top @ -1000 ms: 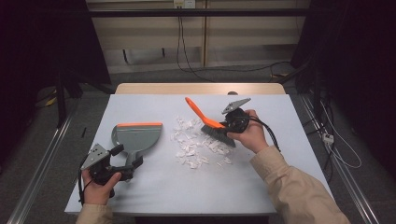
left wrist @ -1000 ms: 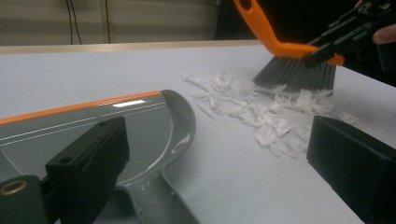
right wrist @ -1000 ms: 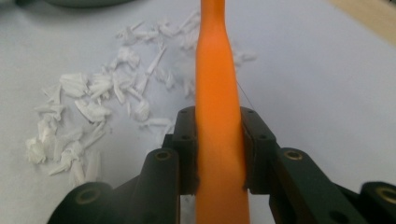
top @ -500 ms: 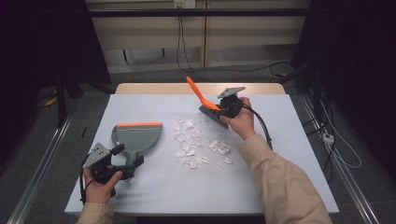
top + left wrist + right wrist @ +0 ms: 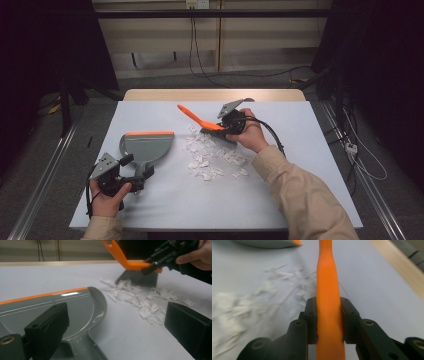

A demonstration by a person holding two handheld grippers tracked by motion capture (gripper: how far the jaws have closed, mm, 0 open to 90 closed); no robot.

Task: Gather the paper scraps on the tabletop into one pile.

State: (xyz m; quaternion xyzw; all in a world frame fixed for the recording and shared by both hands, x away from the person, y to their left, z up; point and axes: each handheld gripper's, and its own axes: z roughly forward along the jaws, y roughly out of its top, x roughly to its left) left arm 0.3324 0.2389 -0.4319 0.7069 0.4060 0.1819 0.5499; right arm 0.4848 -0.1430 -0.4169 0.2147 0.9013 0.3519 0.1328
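Right tool [image 5: 223,126] clamping a smooth orange brush [image 5: 202,121], dark bristles touching crumpled white paper scraps [image 5: 212,157]; left tool [image 5: 137,166] gaping open around grey plastic dustpan [image 5: 146,147].

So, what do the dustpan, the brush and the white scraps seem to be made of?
Dustpan: likely grey plastic, glossy highlights, orange edge strip. Brush: smooth orange handle, probably plastic, with dark bristles. White scraps: thin torn pieces, apparently paper.
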